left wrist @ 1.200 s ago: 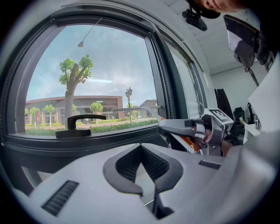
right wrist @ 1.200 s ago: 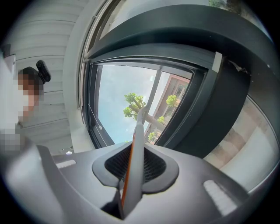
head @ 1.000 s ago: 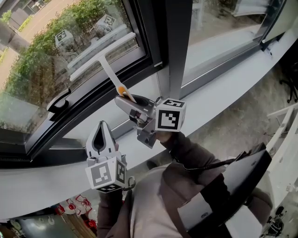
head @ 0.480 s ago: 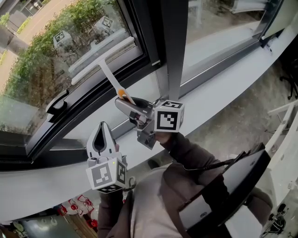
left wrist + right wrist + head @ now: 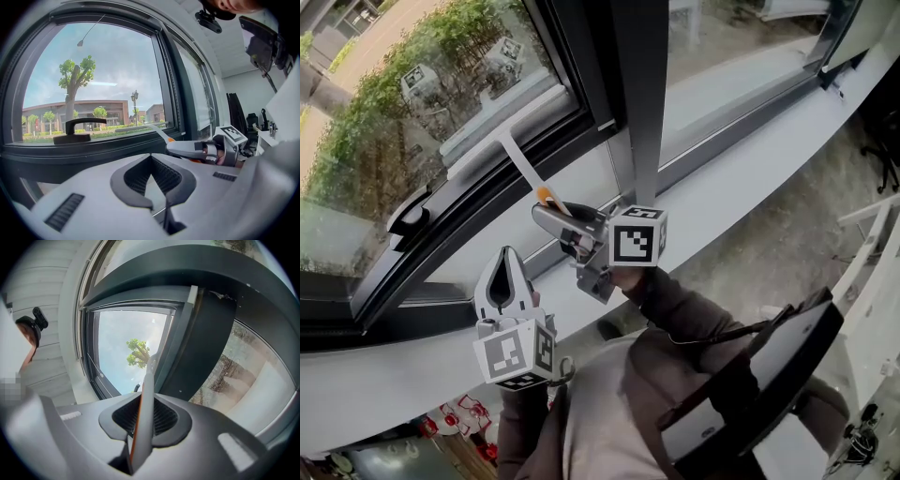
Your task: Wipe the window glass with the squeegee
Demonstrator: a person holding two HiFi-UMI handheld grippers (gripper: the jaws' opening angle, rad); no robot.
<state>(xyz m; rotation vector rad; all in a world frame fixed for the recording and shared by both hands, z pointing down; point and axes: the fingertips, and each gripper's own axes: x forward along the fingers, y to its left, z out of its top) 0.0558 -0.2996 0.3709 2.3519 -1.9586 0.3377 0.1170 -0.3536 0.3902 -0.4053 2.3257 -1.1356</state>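
One squeegee [image 5: 521,165], handle clamped between the right tongs [image 5: 542,206].

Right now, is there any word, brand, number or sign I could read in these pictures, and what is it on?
No readable words, brands or numbers in any view.
Right-hand white cube: black-and-white square marker patterns only, no letters.
Left-hand white cube: the same kind of patterns.
Red-and-white patterned item at the lower left: too small and blurred to read.
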